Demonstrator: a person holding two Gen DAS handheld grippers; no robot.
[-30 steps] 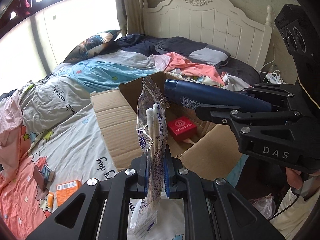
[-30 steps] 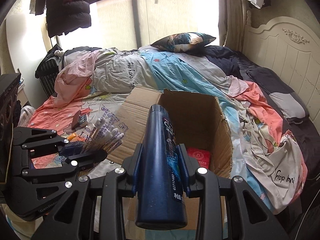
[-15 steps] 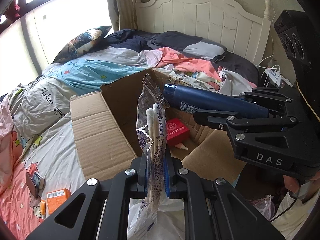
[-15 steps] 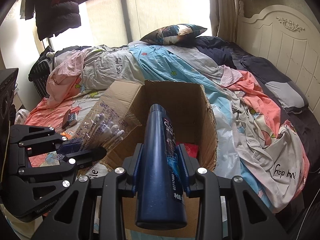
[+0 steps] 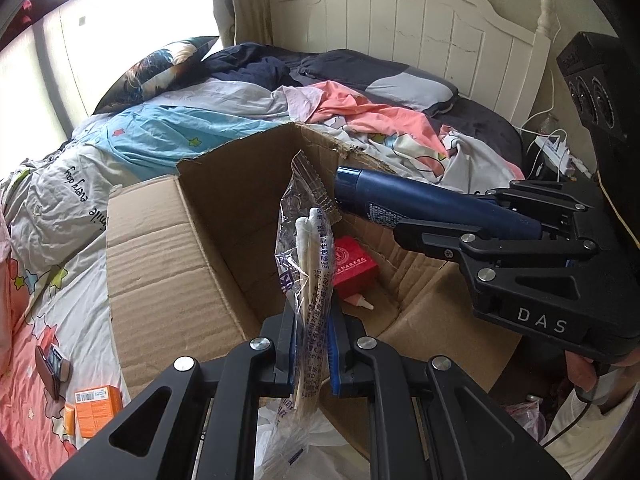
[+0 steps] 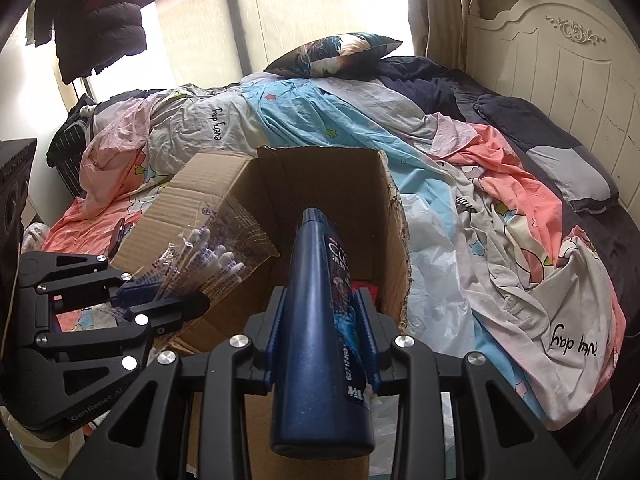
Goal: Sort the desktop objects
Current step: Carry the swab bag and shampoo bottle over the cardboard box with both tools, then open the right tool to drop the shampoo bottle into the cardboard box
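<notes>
An open cardboard box sits on the bed. My left gripper is shut on a clear bag of cotton swabs, holding it upright over the box's near edge. My right gripper is shut on a dark blue bottle, whose capped end points over the box's opening. Inside the box lie a red box and a small white tube.
The bed is covered in rumpled sheets and a patterned pillow. An orange box and a small dark item lie on the sheet left of the cardboard box. A white headboard stands behind.
Both grippers have moved closer to the cardboard box and lower, still holding the swab bag and the bottle. The box now looks larger and more centred.
</notes>
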